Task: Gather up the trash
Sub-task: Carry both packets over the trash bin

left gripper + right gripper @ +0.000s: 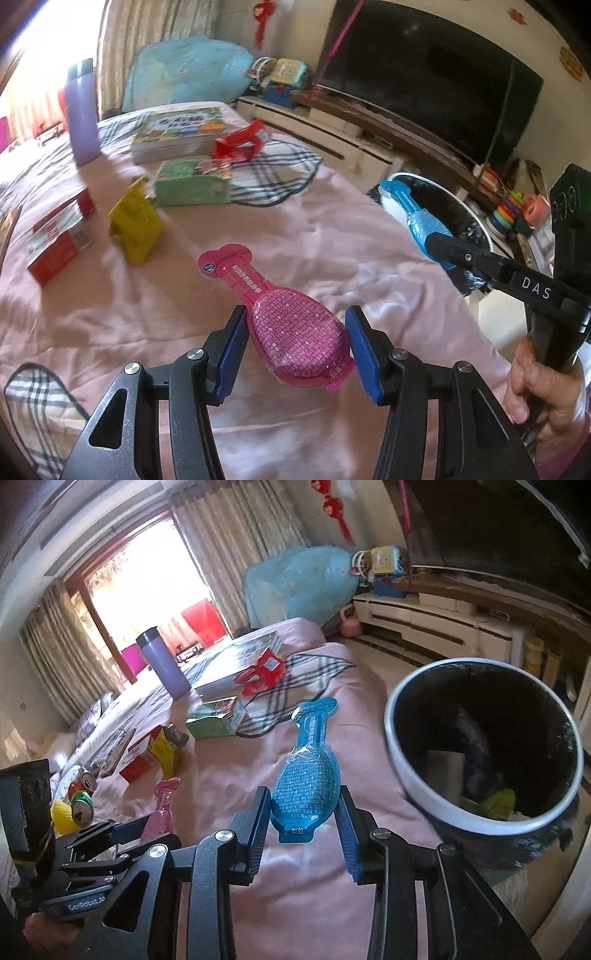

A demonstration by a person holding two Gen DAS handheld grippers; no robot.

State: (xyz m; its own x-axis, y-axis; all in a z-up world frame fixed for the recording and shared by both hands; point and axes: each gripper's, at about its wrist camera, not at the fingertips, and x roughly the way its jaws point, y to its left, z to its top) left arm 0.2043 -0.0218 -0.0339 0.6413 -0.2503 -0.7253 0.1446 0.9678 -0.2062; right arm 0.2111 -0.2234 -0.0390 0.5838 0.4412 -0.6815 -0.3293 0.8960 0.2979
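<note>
Item: pink packet (291, 325), spoon-shaped plastic trash. I am holding it in my left claw (295, 349), pads closing on its wide bulb, neck pointing toward 11 o'clock over the pink bed (332, 236).

Item: blue packet (306, 775), same shape. I am carrying it pinched in my right claw (304, 821), neck pointing to 12 o'clock.

Item: bin (413, 775), white rim, dark liner, at 2 o'clock from the right claw, just beside the bed edge, some rubbish already lying in it.

Step in hand, as I judge it: I am bringing the blue packet to the bin. To do it well, I am keeping the grip on the bulb, swinging right until the whole packet is hanging inside the rim, then opening; letting go early risks it catching the rim and falling to the floor. The pink packet follows.

Remaining on the bed, toward 10 to 12 o'clock: yellow wrapper (135, 225), red box (55, 240), green box (192, 182), red wrapper (240, 142), cans (83, 794).
</note>
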